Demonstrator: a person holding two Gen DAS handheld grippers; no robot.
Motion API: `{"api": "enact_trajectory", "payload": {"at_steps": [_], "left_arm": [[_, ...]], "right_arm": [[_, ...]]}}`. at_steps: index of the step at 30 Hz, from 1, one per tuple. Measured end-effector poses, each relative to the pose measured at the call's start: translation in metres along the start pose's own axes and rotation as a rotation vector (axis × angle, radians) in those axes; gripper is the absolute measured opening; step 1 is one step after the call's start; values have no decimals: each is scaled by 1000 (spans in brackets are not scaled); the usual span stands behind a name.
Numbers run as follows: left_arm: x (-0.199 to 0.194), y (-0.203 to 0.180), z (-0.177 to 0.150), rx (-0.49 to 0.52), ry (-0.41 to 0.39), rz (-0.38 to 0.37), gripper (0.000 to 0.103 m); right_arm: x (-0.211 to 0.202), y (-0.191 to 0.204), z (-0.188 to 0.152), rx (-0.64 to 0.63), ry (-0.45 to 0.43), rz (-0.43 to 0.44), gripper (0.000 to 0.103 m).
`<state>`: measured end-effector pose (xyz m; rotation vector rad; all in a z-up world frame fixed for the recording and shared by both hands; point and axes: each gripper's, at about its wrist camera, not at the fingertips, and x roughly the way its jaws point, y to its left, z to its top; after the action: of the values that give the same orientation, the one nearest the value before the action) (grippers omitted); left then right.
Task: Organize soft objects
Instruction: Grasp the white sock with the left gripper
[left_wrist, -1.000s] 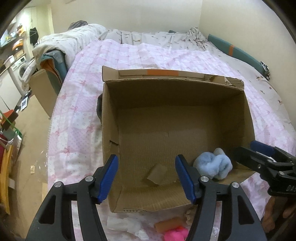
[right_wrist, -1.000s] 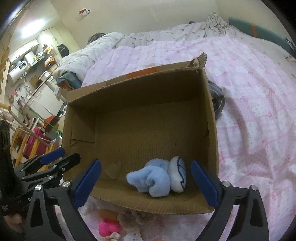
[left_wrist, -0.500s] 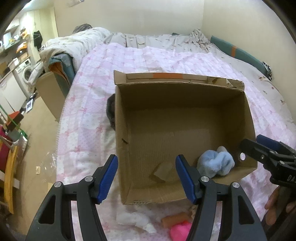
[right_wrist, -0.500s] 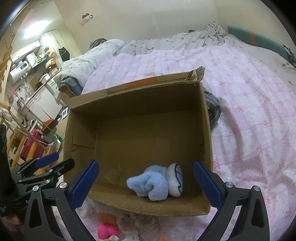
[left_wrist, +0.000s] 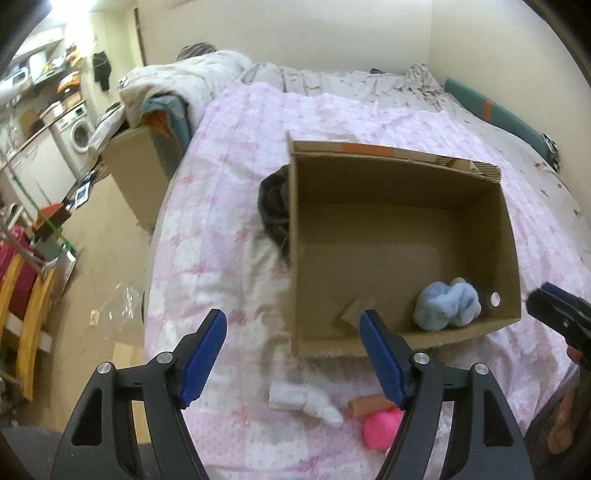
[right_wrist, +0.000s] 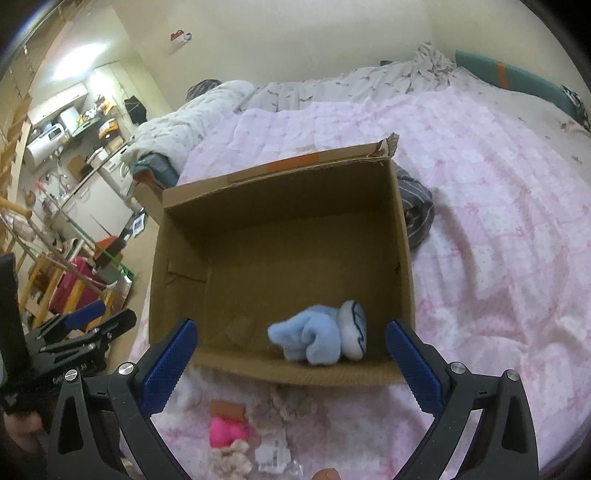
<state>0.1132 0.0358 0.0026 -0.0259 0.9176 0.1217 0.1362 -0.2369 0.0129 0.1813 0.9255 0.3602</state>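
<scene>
An open cardboard box (left_wrist: 402, 236) sits on a bed covered with a pink quilt (left_wrist: 229, 206), and a pale blue plush toy (right_wrist: 317, 338) lies inside it against the near wall, toward the corner at about 4 o'clock in the left wrist view. The left gripper (left_wrist: 293, 354) hangs above the quilt at the box's near left corner, its blue pads spread apart with nothing between them; the jaws have just been opening wider. The right gripper (right_wrist: 291, 356) hovers over the box's near edge, its jaws wide apart and empty, with the blue toy lying beyond them in the box. On the quilt in front of the box, at roughly 6 o'clock in both views, lie more soft items: a bright pink toy (left_wrist: 380, 428), a tan roll-shaped piece (left_wrist: 369, 404), a white cloth piece (left_wrist: 306, 400) and a beige fuzzy item (right_wrist: 280, 408). A dark striped garment (right_wrist: 417, 214) is tucked against the box's outer wall, at 9 o'clock of the box in the left wrist view. Beyond the bed's edge, at 9 o'clock, a washing machine (left_wrist: 79, 134) stands in a cluttered room.
</scene>
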Motion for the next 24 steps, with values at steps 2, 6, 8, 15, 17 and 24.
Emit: {"api": "enact_trajectory", "payload": {"at_steps": [2, 6, 8, 15, 17, 24], "left_arm": [[-3, 6, -5, -21, 10, 0, 72], [1, 20, -15, -70, 53, 11, 72], [4, 28, -20, -107, 86, 6, 72], [55, 43, -39, -212, 320, -51, 72], [69, 41, -45, -229, 368, -66, 72], [93, 16, -51, -143, 428, -67, 72]], "right_arm": [[-5, 2, -7, -4, 6, 8, 103], [-14, 8, -18, -15, 16, 19, 103], [-19, 11, -24, -21, 19, 18, 103], [-22, -4, -43, 100, 92, 51, 103], [-22, -11, -47, 153, 110, 63, 103], [-15, -20, -51, 209, 135, 52, 103]]}}
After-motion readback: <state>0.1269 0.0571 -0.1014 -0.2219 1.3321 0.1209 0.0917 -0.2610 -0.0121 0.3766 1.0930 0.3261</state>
